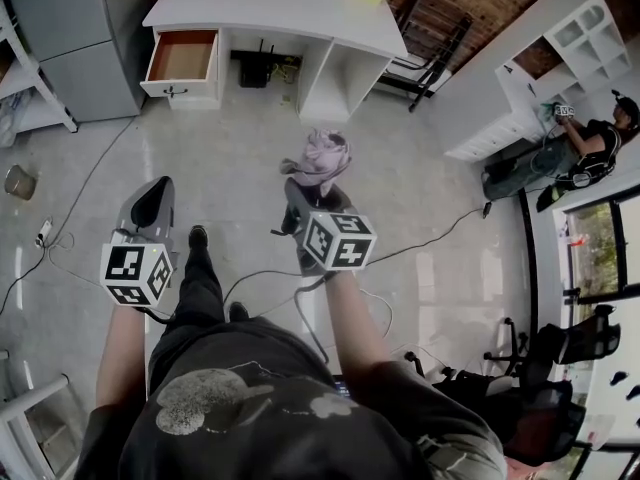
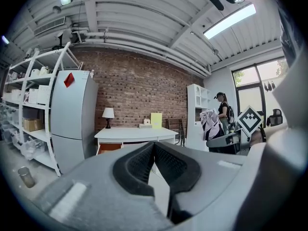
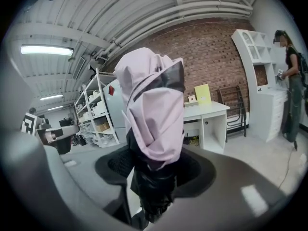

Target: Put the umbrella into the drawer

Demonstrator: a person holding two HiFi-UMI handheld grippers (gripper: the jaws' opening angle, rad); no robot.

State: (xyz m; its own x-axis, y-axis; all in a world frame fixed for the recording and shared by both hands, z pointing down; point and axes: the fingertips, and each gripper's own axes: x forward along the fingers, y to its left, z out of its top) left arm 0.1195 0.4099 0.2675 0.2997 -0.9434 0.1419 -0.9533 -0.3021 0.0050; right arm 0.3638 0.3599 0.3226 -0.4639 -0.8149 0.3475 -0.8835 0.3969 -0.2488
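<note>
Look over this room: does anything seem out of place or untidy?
The umbrella clamped in the right tool is loosely furled, its pink canopy bulging out. The drawer of the white desk stands pulled open, and cables trail across the floor.

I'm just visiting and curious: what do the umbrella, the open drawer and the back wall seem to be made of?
The umbrella: thin pale-lilac fabric, probably nylon or polyester, matte, judging by its soft creased folds. The drawer: white-painted front, bare brownish wood-like inside, possibly board. The wall: red brick, rough, mortar lines visible.
</note>
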